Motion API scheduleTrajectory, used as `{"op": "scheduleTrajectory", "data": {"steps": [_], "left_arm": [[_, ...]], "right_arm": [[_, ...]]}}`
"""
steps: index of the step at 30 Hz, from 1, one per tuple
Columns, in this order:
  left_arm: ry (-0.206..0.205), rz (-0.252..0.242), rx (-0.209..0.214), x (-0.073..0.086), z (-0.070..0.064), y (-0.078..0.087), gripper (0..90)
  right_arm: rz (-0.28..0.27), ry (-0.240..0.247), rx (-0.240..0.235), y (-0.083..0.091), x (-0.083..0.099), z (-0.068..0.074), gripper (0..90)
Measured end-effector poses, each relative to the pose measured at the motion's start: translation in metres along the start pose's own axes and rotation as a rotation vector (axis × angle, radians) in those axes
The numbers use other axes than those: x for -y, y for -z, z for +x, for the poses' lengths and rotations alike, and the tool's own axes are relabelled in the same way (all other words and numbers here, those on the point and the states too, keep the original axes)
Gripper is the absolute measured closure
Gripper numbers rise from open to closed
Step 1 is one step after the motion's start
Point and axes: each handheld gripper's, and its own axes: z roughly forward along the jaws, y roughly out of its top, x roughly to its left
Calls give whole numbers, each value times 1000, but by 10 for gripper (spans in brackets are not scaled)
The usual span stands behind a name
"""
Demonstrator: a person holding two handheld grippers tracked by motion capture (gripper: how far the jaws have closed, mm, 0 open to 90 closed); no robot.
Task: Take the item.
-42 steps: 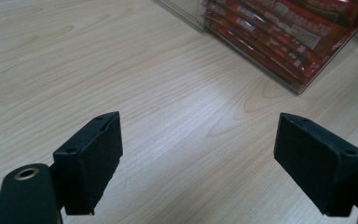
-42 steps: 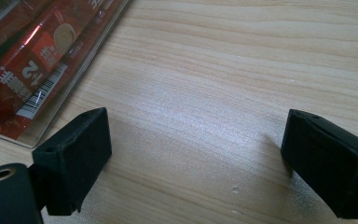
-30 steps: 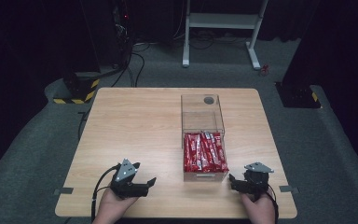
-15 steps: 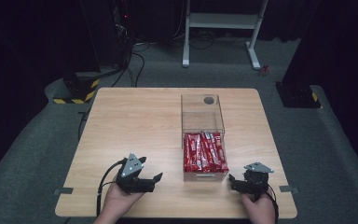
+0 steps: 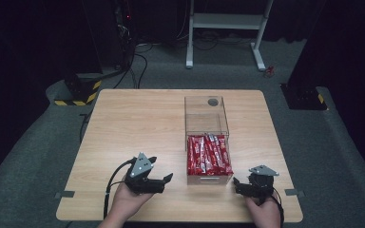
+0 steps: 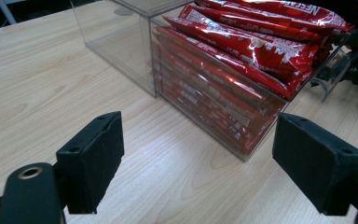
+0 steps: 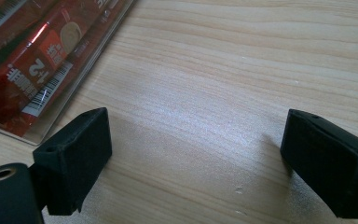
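Observation:
A clear plastic box stands right of the table's middle, and its near half is packed with red snack packets. My left gripper rests on the table just left of the box's near end, open, with its jaws pointing at the box. In the left gripper view the left gripper frames the box wall and the red packets, with nothing between the jaws. My right gripper sits open just right of the box's near corner. The right gripper view has the right gripper over bare wood beside the packets.
The wooden table has bare surface to the left of the box and behind it. A round hole marks the box's far end. Cables and a white frame lie on the dark floor beyond the table.
My left gripper has moved right and a little forward, closer to the box's near end. The right gripper has stayed put.

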Motion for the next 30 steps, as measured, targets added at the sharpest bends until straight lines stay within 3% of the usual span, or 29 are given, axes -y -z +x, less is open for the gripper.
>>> {"op": "scheduleTrajectory", "data": {"steps": [30], "left_arm": [[-13,-9,59,-31,-18,-27,188]], "right_arm": [[-1,11,-7,0,0,0,86]]}}
